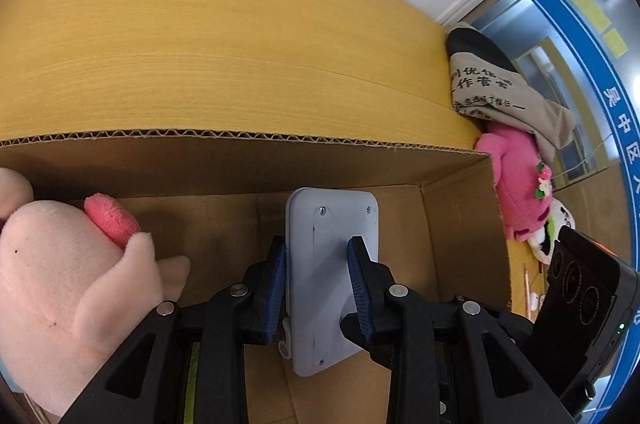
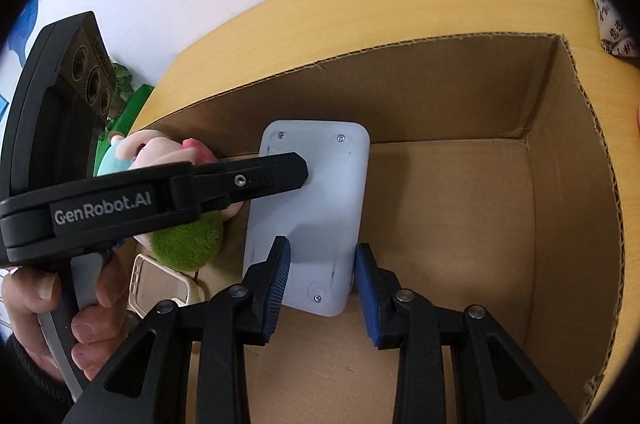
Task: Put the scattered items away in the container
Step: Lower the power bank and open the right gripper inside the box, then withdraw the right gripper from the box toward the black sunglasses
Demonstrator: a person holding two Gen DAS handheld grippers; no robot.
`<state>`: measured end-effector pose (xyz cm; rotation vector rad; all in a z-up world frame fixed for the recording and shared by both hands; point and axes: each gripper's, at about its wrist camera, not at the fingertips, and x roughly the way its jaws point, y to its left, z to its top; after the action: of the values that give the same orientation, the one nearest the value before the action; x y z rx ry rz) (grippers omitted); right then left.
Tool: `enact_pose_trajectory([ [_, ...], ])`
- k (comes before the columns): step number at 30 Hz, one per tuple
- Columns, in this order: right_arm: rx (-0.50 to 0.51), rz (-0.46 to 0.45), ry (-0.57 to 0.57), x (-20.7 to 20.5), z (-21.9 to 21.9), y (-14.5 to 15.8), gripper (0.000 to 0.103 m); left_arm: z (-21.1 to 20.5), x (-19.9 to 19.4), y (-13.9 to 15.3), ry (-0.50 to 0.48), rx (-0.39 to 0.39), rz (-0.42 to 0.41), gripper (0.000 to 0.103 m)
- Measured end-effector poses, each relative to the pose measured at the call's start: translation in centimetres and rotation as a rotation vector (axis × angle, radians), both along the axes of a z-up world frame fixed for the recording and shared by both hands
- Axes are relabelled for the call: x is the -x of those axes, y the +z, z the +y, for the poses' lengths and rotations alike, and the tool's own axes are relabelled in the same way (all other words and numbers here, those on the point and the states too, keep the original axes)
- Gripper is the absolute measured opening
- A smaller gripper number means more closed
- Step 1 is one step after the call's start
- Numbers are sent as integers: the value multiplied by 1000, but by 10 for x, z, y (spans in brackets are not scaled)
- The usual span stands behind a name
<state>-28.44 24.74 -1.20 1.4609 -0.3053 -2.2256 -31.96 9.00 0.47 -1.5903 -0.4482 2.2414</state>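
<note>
Holding a pale grey, rounded rectangular plastic plate (image 2: 316, 207) between both claws, down inside the open brown cardboard box (image 2: 576, 183).

The right gripper (image 2: 320, 270) pinches the near end and the left gripper (image 1: 318, 264) its middle; the plate's long axis runs away toward the far wall, tilted above the floor, so letting go drops it inside.

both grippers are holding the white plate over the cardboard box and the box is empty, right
Not quite: the box is not empty. The right wrist view shows a plush toy and a clear case already inside. The rest stands: the left gripper and the right gripper both hold the white plate over the box.
</note>
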Motion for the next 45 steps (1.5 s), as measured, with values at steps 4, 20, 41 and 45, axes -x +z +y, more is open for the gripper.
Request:
enact_pose_trajectory([
  [4, 9, 9, -10, 4, 2, 2, 32, 3, -2, 3, 0, 43, -3, 31],
  [20, -63, 312, -42, -101, 5, 102, 86, -62, -133, 140, 218, 214, 514, 94],
  [41, -236, 511, -59, -254, -3, 146, 102, -71, -357, 132, 329, 455, 684, 103],
  [45, -255, 525, -56, -268, -2, 147, 102, -71, -369, 131, 344, 462, 692, 103],
])
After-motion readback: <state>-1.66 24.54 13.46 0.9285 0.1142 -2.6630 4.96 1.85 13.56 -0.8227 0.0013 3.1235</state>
